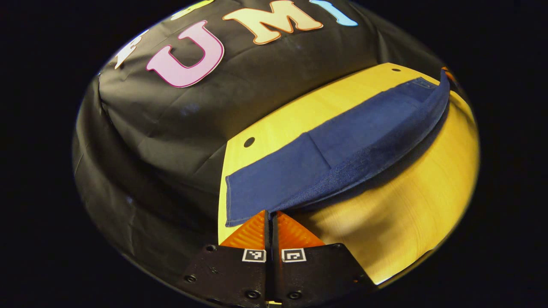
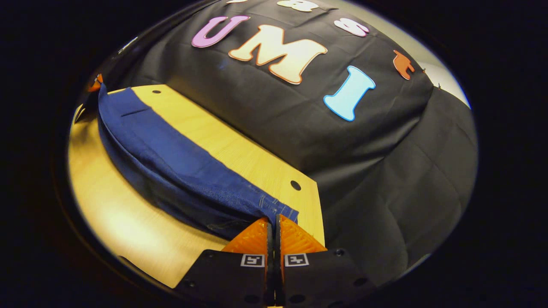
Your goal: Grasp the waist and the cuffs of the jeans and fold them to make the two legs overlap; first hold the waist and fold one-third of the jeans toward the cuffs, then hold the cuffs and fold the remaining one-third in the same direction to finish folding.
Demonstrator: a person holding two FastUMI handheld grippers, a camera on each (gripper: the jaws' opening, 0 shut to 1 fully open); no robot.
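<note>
Dark blue denim jeans stretched lengthwise above a yellow wooden table, each end pinched in closed jaws of the left gripper and right gripper.

Right claw clamping jeans edge, raised above wooden table

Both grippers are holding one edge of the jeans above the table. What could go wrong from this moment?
1. The left gripper and the right gripper each pinch only a thin edge of the jeans, so the cloth may slip out.
2. The jeans sag between the two grips above the wooden table; if one hand moves ahead of the other, the legs may not overlap evenly.
</note>
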